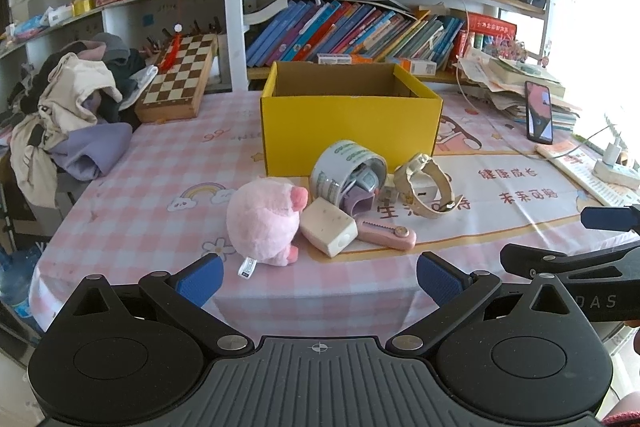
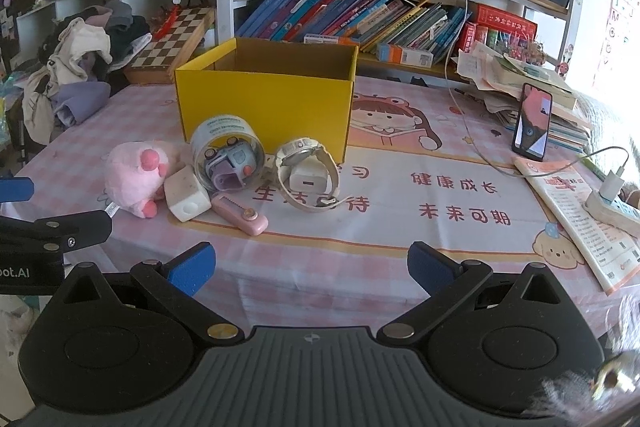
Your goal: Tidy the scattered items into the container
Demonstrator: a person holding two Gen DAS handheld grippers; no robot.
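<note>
**Clutter bunched in front of the yellow box, both tools released**

The items lie in a tight cluster on the tabletop (image 1: 132, 195), just in front of the box (image 1: 348, 125), which stands upright with its top open. A pink pig (image 1: 266, 217) sits at the left end, touching a cream block (image 1: 330, 227). Behind the block a tape roll (image 1: 346, 171) stands tilted on edge, with a small purple-grey gadget (image 2: 228, 169) inside its ring. A pink cutter (image 1: 386, 233) lies flat just in front of the block. To the right a cream watch (image 1: 426, 183) stands looped around a white charger (image 2: 308, 179).

The left tool (image 1: 320, 279) hovers near the tabletop's front edge, fingers spread wide, holding nothing. The right tool (image 2: 312, 267) is spread the same way, also bare, beside it.
</note>
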